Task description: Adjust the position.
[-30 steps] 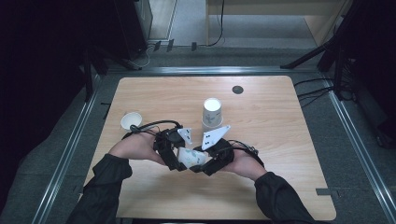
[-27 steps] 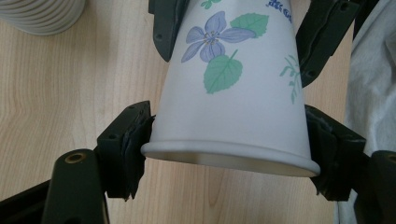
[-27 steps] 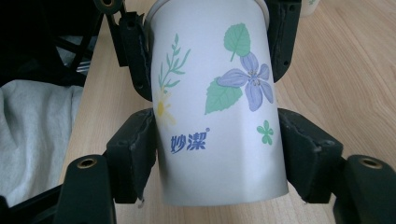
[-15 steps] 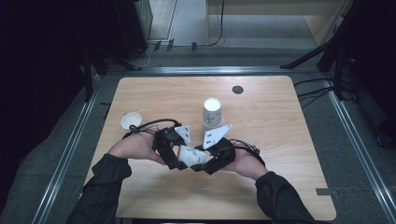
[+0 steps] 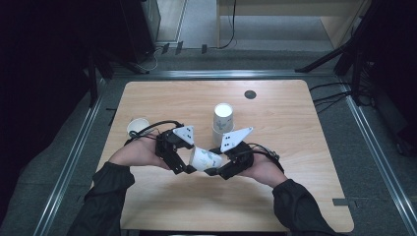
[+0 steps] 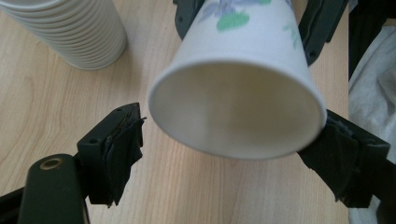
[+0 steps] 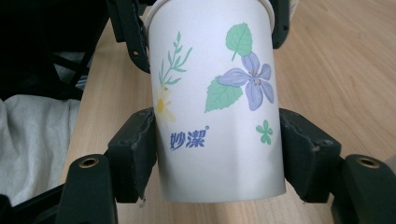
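Observation:
A white paper cup [image 5: 204,158] printed with flowers lies on its side in the air between my two grippers, low over the wooden table [image 5: 295,128]. My right gripper [image 5: 213,167] is shut on the cup's lower body [image 7: 217,102], with both pads pressed on its sides [image 7: 219,140]. My left gripper [image 5: 189,166] faces the cup's open mouth [image 6: 238,107]. Its jaws have just been opening around the rim [image 6: 231,133]. One of its pads [image 6: 123,140] stands clear of the rim and the other sits right beside it.
A tall stack of white cups [image 5: 222,123] stands on the table just behind the grippers, also near in the left gripper view [image 6: 70,32]. A single cup [image 5: 138,127] sits at the table's left edge. A dark round grommet [image 5: 250,94] lies near the far edge.
The left gripper's jaws have spread apart from the cup's rim. Both hands have stayed in place, and the right gripper keeps its hold on the cup.

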